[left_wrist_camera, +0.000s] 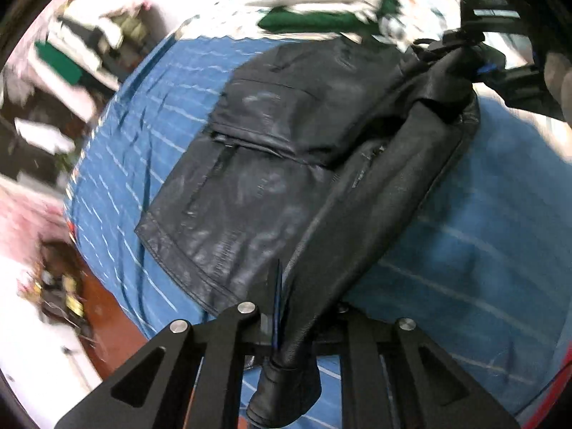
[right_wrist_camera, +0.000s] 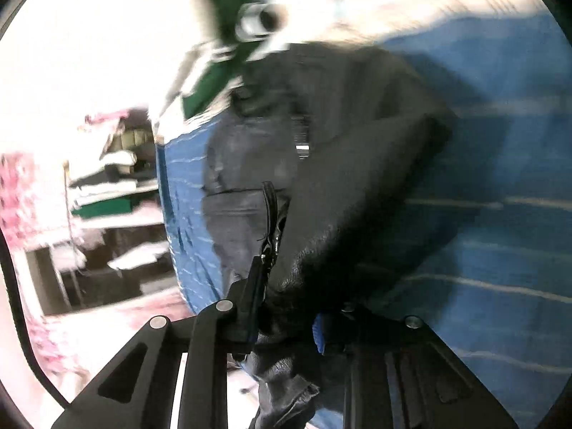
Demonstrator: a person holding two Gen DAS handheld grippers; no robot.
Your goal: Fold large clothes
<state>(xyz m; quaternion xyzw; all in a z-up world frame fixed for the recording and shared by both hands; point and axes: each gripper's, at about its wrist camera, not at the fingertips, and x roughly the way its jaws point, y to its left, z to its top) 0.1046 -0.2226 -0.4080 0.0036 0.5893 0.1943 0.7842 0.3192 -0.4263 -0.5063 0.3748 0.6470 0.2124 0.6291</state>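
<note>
A black leather jacket [left_wrist_camera: 271, 150] lies on a blue striped bed cover [left_wrist_camera: 143, 136]. Its body is flat, and one sleeve [left_wrist_camera: 375, 186] is lifted across it. My left gripper [left_wrist_camera: 286, 307] is shut on the sleeve's cuff end, which hangs down between the fingers. My right gripper [left_wrist_camera: 475, 57] shows at the upper right of the left wrist view, holding the shoulder end of the same sleeve. In the right wrist view the right gripper [right_wrist_camera: 286, 307] is shut on a bunch of black leather [right_wrist_camera: 339, 196], with the jacket body [right_wrist_camera: 250, 164] beyond it. The view is blurred.
A green and white garment [left_wrist_camera: 314, 18] lies at the far edge of the bed. Shelves with folded clothes [left_wrist_camera: 82, 46] stand to the left, also in the right wrist view [right_wrist_camera: 107, 186]. A wooden floor [left_wrist_camera: 111, 321] lies left of the bed.
</note>
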